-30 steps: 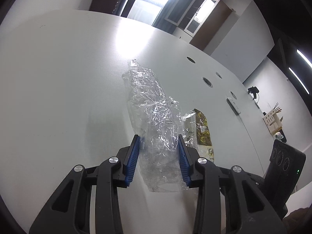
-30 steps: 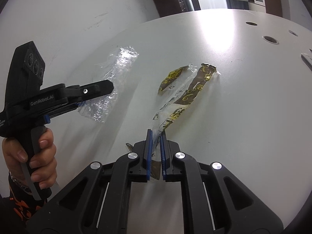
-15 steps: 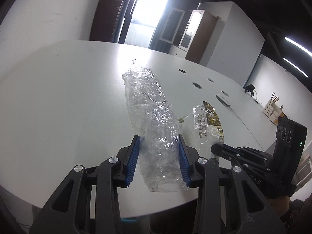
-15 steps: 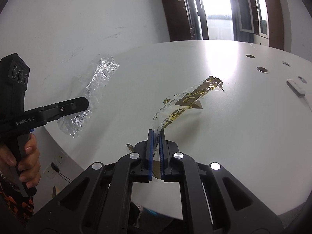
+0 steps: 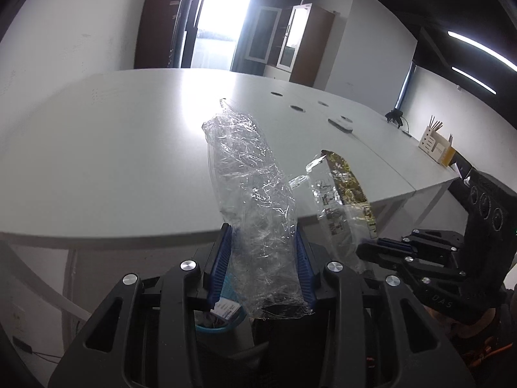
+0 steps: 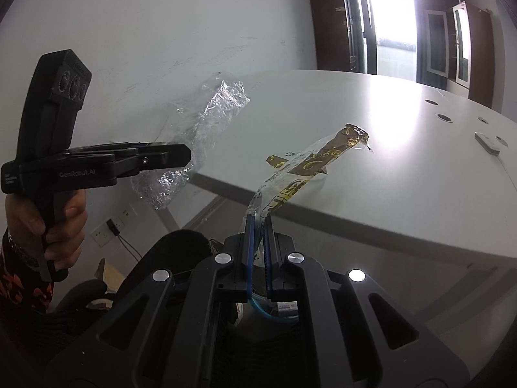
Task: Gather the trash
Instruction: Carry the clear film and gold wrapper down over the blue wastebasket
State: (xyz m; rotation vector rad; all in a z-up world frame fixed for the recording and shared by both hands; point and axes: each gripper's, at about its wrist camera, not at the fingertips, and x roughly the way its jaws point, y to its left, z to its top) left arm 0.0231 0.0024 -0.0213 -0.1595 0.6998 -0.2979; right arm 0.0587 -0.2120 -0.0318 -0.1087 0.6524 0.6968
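Left wrist: a clear bag [image 5: 258,213] is pinched by the left gripper [image 5: 263,258], lifted off the table [image 5: 113,148].

Right wrist: a wrapper [image 6: 300,168] is clamped in the right gripper [image 6: 258,242]. Carrying is judged underway; next, release over the blue-rimmed bin [image 6: 258,308] below.

Daylight pours in from the blown-out doorway [image 5: 223,19] at the back, throwing a white glare patch across the worktop [image 5: 97,135] — the same glare shows in the right wrist view. The room is otherwise dim, with two ceiling strips [image 5: 478,51] glowing at the right and the space under the worktop in shadow. Both fisheye views bend straight lines and darken to black at the corners — the middle stays sharp.
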